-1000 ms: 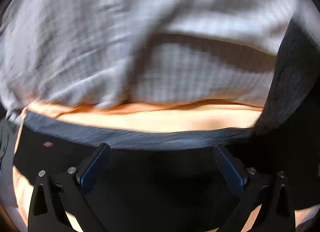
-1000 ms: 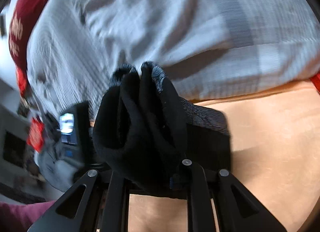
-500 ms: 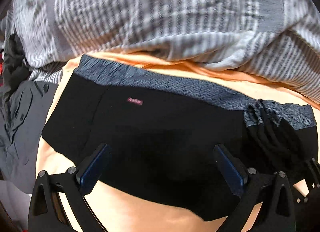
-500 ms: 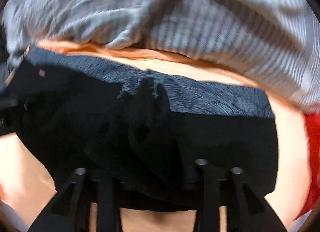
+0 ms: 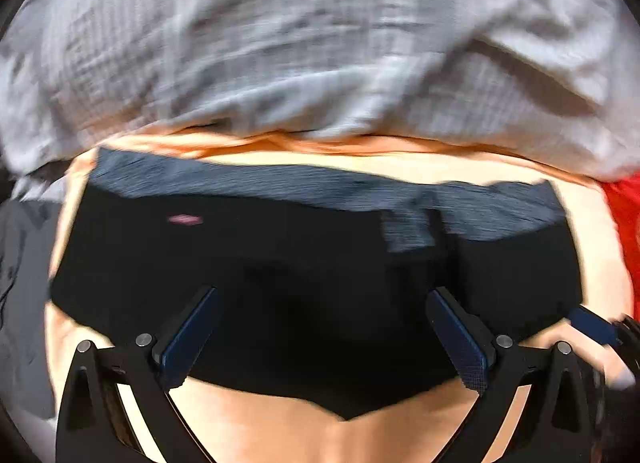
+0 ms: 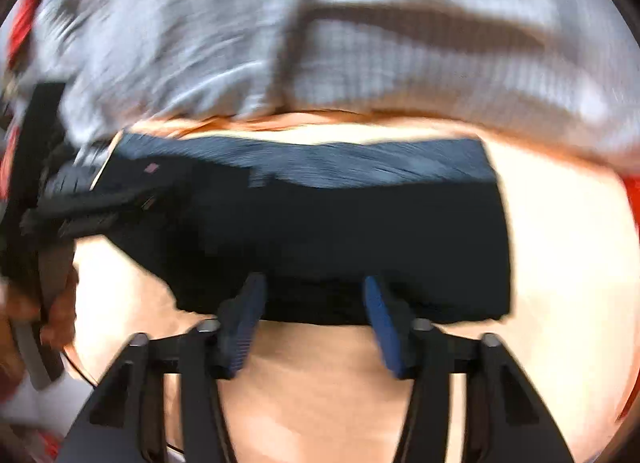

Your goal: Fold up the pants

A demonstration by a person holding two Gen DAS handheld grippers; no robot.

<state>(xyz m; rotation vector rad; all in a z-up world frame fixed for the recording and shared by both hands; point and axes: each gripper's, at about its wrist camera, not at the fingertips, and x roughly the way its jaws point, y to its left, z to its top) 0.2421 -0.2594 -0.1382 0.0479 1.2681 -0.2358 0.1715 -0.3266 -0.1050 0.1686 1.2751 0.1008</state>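
Pants [image 5: 304, 275] lie flat; left tool [image 5: 320, 339] spread, right tool [image 6: 312, 323] closing, seemingly empty.

Under my fingers is a bed covered by a peach-orange sheet [image 5: 400, 435], smooth and pale where the light hits it and showing on every side of what lies there. Flat on it rest the black pants [image 5: 304, 263], folded into a broad block with the grey waistband [image 5: 248, 179] along the far edge and a small pink label near its left end. Beyond the waistband a rumpled grey-and-white striped blanket [image 5: 320, 43] is heaped across the far side of the sheet. At my left a dark grey garment [image 5: 24, 263] lies on the edge; at my right, something red [image 5: 624, 215].
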